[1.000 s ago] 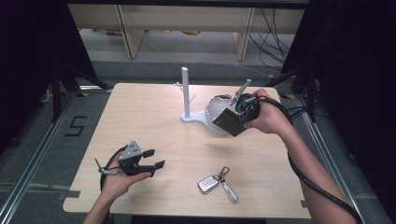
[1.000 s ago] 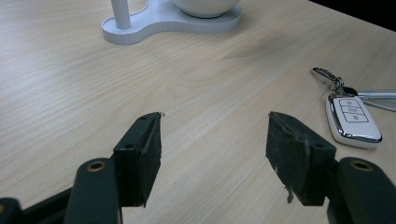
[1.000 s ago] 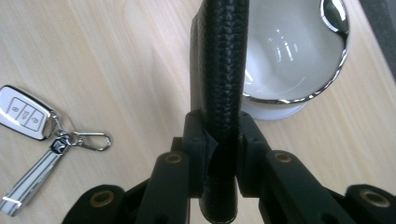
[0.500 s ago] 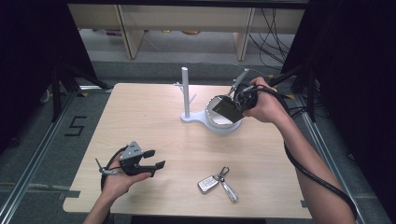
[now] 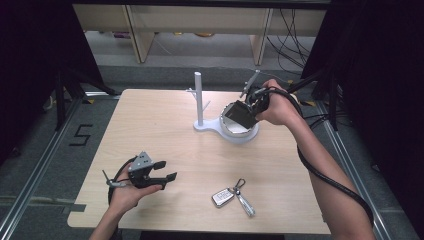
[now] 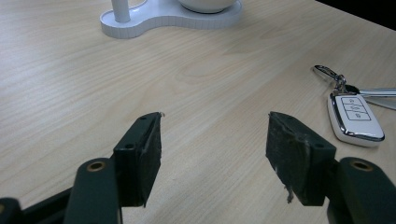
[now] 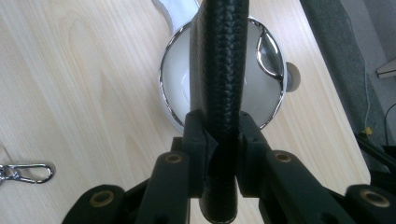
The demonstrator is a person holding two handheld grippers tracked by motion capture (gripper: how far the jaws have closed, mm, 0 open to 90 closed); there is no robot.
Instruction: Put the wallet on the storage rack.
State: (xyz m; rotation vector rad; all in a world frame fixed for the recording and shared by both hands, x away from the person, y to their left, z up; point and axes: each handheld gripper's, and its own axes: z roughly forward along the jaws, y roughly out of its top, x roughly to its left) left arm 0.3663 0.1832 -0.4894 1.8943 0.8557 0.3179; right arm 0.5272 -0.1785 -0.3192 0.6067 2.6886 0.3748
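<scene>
Holding a black wallet (image 7: 218,93) over the white dish (image 5: 240,131).
Left gripper (image 5: 159,176) rests nearer the person than the dish, jaws spread, empty. Right gripper (image 7: 219,140) has its jaws pinching the wallet's edge directly above the dish; judged risk: the narrow edge grip lets it swing, catching the rim or landing outside.

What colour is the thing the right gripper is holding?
Black, with a pebbled leather-like grain; the wallet shows best in the right gripper view.
</scene>
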